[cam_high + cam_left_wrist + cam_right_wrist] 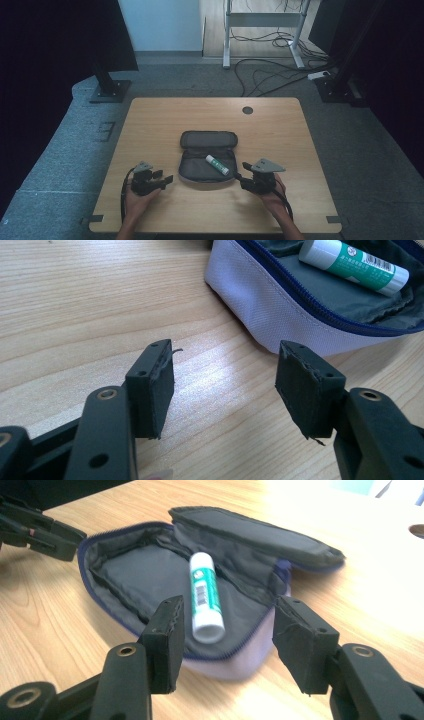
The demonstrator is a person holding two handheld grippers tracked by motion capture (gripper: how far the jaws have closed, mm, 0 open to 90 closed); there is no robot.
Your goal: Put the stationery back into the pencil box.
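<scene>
High view shows an unzipped pouch [207,160] lying mid-tabletop, toward the near edge, a glue stick [217,164] resting inside, probably for packing or removal; left gripper [166,178] and right gripper [243,172] flank it, both gaping wide, holding nothing.

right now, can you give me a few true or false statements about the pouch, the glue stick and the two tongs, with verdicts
1. The pouch lies unzipped with its flap folded back. True.
2. The glue stick lies on the bare table beside the pouch. False: it lies inside the open pouch, on the dark lining.
3. The left tongs are open with nothing between the jaws. True.
4. The right tongs are clamped on the glue stick. False: they are open, short of it, jaws either side of the pouch's near edge.
5. The glue stick has a white and green body. True.
</scene>
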